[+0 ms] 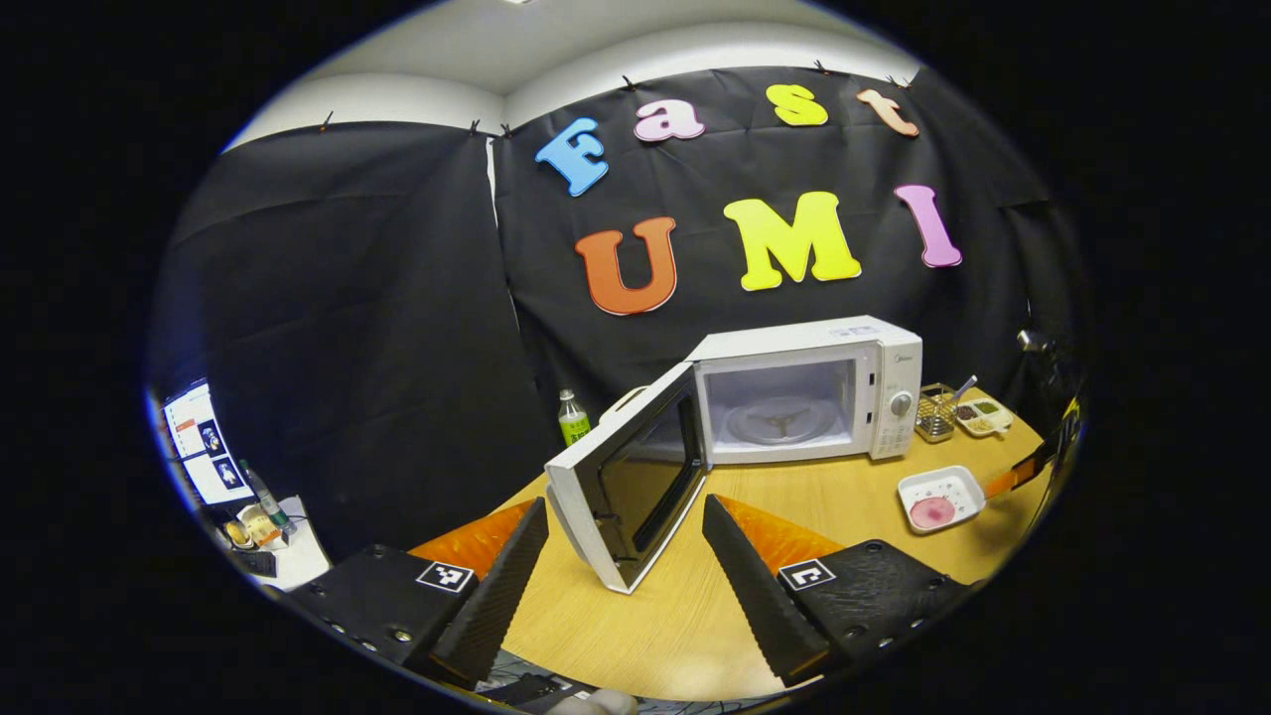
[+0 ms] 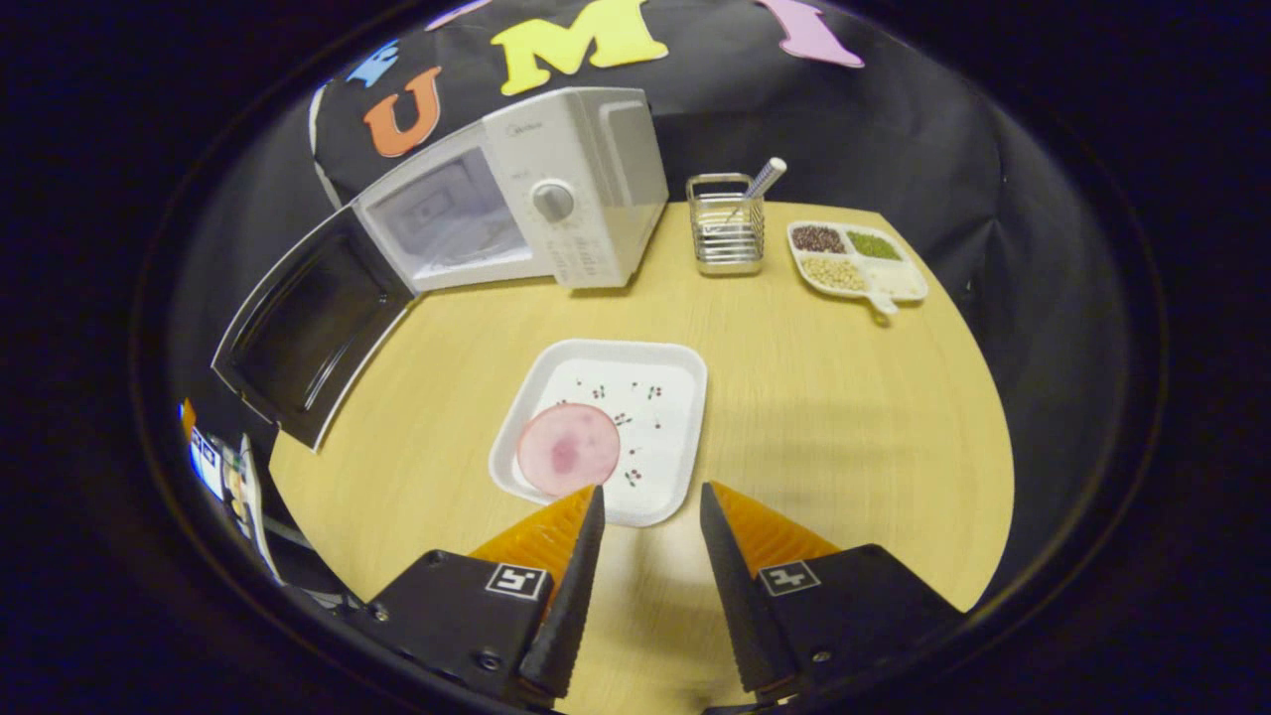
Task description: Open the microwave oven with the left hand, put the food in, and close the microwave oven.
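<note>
- Left gripper view: the left gripper (image 1: 626, 516) is held open above the pale wooden table (image 1: 824, 497); the boxy white microwave oven (image 1: 809, 389) is seen with its dark-windowed door (image 1: 631, 477) swung wide, a glass turntable (image 1: 779, 419) inside.
- Right gripper view: the right gripper (image 2: 650, 501) is spread open, empty, at the near rim of the square white speckled plate (image 2: 645, 397), on which a round pink slice, possibly ham (image 2: 569, 449), is laid.

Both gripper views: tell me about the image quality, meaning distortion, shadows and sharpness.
Left gripper view: fisheye bends the wooden table edge into a curve; microwave and its open door are sharp, lighting even. Right gripper view: the same bulging distortion tilts the microwave; a soft shadow lies on the table right of the white plate; no blur.
</note>
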